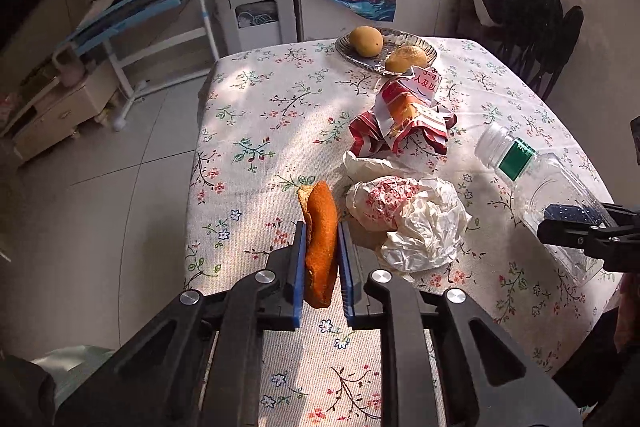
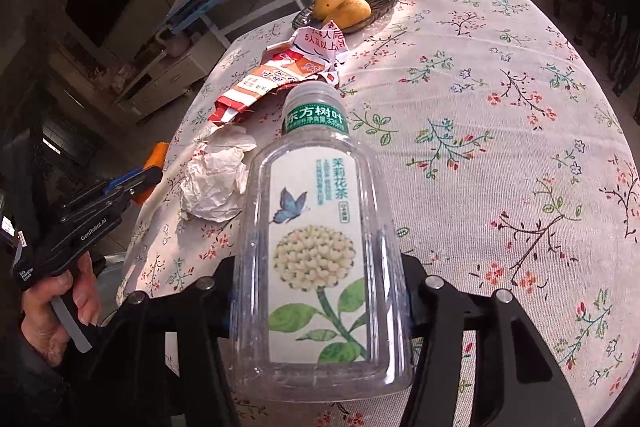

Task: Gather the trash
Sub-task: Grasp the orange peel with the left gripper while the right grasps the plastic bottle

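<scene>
My left gripper (image 1: 322, 247) is shut on an orange peel (image 1: 320, 239) and holds it above the near left part of the floral table (image 1: 280, 99). My right gripper (image 2: 320, 279) is shut on an empty clear plastic bottle (image 2: 320, 235) with a flower label, held above the table; the bottle also shows in the left wrist view (image 1: 536, 179). A crumpled white paper wrapper (image 1: 408, 219) lies on the cloth just right of the peel, and shows in the right wrist view (image 2: 216, 183). A torn red and white snack bag (image 1: 404, 119) lies behind it.
A metal plate (image 1: 352, 55) with two mangoes stands at the table's far edge. A dark chair (image 1: 536, 31) is at the far right. A blue-framed desk (image 1: 132, 11) and a low cabinet (image 1: 56, 111) stand on the floor to the left.
</scene>
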The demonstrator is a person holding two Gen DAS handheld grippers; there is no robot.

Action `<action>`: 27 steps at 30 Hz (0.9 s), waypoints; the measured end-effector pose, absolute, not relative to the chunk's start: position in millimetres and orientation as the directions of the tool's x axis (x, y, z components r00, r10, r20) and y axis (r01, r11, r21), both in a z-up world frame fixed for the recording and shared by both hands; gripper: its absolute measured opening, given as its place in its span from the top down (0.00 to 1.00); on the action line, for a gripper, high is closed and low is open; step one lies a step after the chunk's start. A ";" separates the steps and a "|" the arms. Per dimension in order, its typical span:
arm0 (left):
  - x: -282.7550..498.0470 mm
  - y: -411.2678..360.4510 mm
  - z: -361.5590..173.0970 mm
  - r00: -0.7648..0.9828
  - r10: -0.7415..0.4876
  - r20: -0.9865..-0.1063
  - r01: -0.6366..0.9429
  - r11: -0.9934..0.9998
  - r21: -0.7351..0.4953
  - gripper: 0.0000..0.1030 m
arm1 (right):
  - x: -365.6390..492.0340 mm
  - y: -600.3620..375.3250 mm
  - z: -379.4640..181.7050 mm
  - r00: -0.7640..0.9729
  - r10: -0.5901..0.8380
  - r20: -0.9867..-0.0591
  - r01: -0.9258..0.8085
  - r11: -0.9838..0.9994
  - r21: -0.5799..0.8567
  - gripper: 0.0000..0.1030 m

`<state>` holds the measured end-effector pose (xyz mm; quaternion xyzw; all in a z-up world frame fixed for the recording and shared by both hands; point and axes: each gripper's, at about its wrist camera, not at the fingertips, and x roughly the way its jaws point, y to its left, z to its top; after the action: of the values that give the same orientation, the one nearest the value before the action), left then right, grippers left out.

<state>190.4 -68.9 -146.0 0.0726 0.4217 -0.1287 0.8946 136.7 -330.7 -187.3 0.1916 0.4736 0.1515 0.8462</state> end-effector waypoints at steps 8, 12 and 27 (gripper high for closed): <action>128.6 -76.3 -122.9 0.688 -0.221 -0.691 0.280 0.959 -0.028 0.86 | 108.6 -349.4 -170.7 0.586 0.581 -0.566 -0.070 0.732 0.678 0.46; 104.5 -88.9 -123.9 0.705 -0.204 -0.679 0.298 0.954 0.022 0.86 | 85.2 -349.2 -162.5 0.616 0.609 -0.500 -0.098 0.689 0.718 0.46; 53.3 -88.5 -126.9 0.719 -0.206 -0.664 0.298 0.954 0.027 0.86 | 41.4 -346.0 -167.9 0.632 0.636 -0.442 -0.096 0.631 0.770 0.46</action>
<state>53.3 -88.5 -126.9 0.0659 0.3490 -0.1364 0.9248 41.4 -346.0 -167.9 0.3681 0.3670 0.2217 0.8250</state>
